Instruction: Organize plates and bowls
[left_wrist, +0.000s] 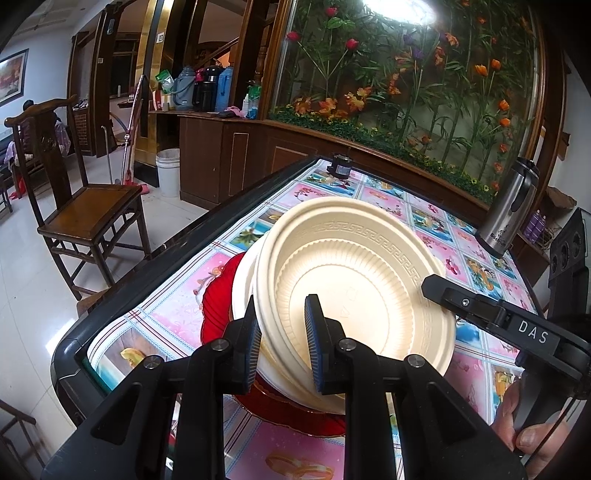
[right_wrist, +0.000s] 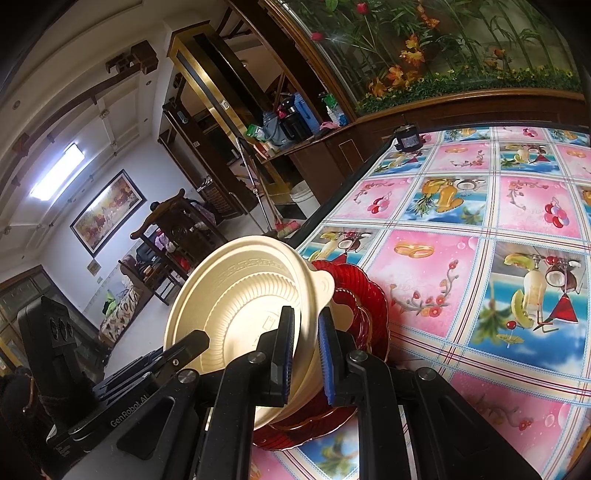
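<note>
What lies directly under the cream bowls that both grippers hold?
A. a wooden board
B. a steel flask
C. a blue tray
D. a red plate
D: the red plate with a scalloped rim lies on the tablecloth beneath the cream bowls, which the left gripper and the right gripper clamp at opposite rims; the steel flask stands apart at the far edge.

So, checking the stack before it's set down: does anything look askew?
Yes. The cream bowl is tipped steeply on edge, pinched by both the left gripper and right gripper, over the red plate. Nothing looks spilled or broken.
</note>
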